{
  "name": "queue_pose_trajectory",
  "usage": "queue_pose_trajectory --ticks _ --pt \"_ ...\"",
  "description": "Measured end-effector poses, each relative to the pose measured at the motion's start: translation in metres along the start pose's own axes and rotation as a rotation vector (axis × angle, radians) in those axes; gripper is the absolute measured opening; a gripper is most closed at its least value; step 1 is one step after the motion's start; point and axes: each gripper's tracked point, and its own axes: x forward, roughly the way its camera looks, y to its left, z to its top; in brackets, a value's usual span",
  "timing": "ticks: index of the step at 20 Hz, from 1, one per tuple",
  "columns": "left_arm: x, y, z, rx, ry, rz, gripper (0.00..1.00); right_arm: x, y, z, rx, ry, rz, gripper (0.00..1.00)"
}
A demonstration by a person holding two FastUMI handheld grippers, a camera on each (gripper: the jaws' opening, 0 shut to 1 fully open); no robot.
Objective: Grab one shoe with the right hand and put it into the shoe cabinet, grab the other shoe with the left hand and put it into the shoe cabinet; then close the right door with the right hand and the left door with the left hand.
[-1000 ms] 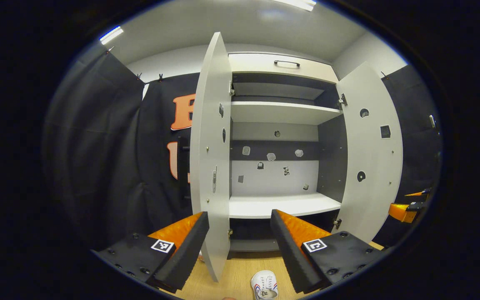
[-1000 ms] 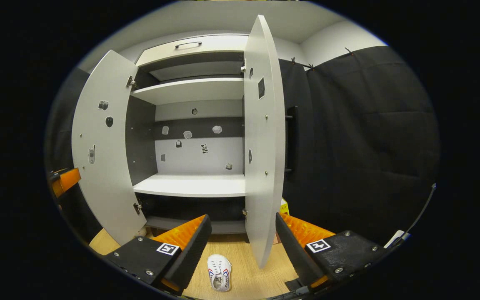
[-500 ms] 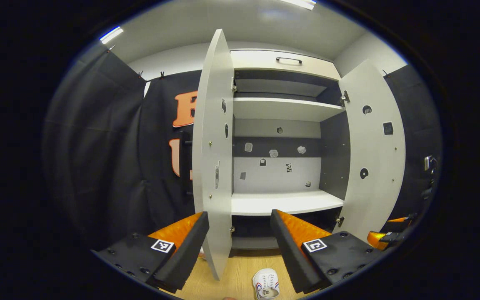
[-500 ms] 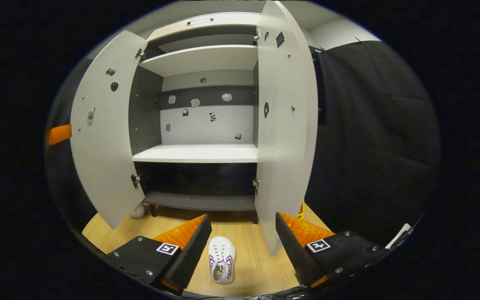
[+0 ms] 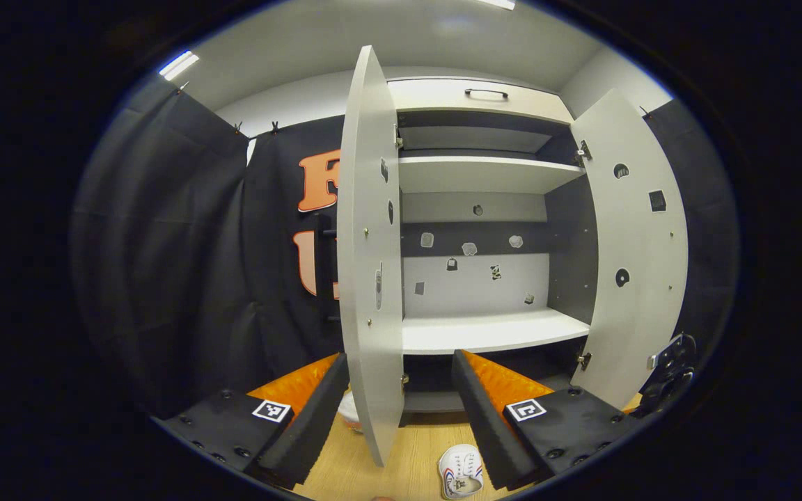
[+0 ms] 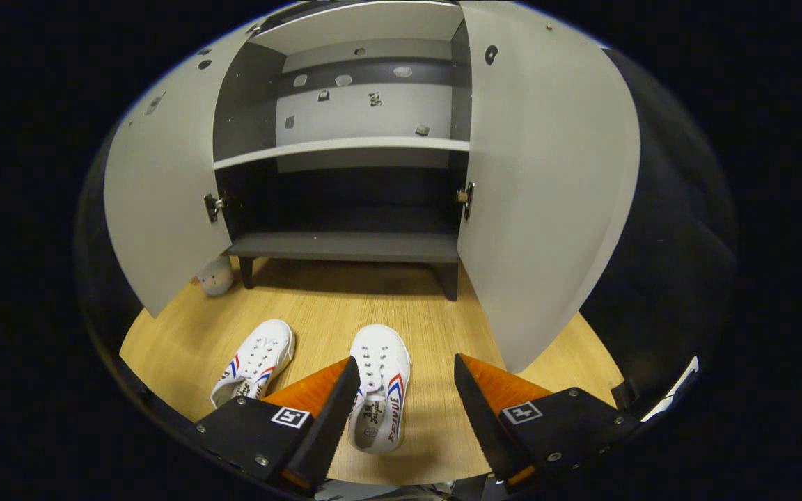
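A shoe cabinet (image 6: 345,243) is standing with its left door (image 6: 157,202) and right door (image 6: 547,181) swung open, its shelves holding no shoes. Two white sneakers are lying on the wooden floor (image 6: 345,299) in front: one (image 6: 379,386) just beneath the right gripper (image 6: 401,403), whose fingers are spread apart, the other (image 6: 255,358) beside it to the left. The left gripper (image 5: 397,410) is hovering with fingers apart, straddling the left door's edge.

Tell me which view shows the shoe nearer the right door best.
The right gripper view: that shoe lies whole on the floor, toe toward the cabinet, between the open right gripper fingers. The left gripper view catches part of it at its bottom edge.
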Motion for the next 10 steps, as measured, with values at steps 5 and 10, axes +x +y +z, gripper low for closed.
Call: queue_pose_trajectory --ticks 5,10 --pt "-0.002 0.005 -0.003 0.009 0.012 0.024 0.94 0.047 0.001 -0.049 0.034 0.126 0.007 0.74" --pt "-0.003 0.014 -0.006 0.028 0.023 0.058 0.96 0.07 0.006 -0.087 0.058 0.246 0.011 0.54"
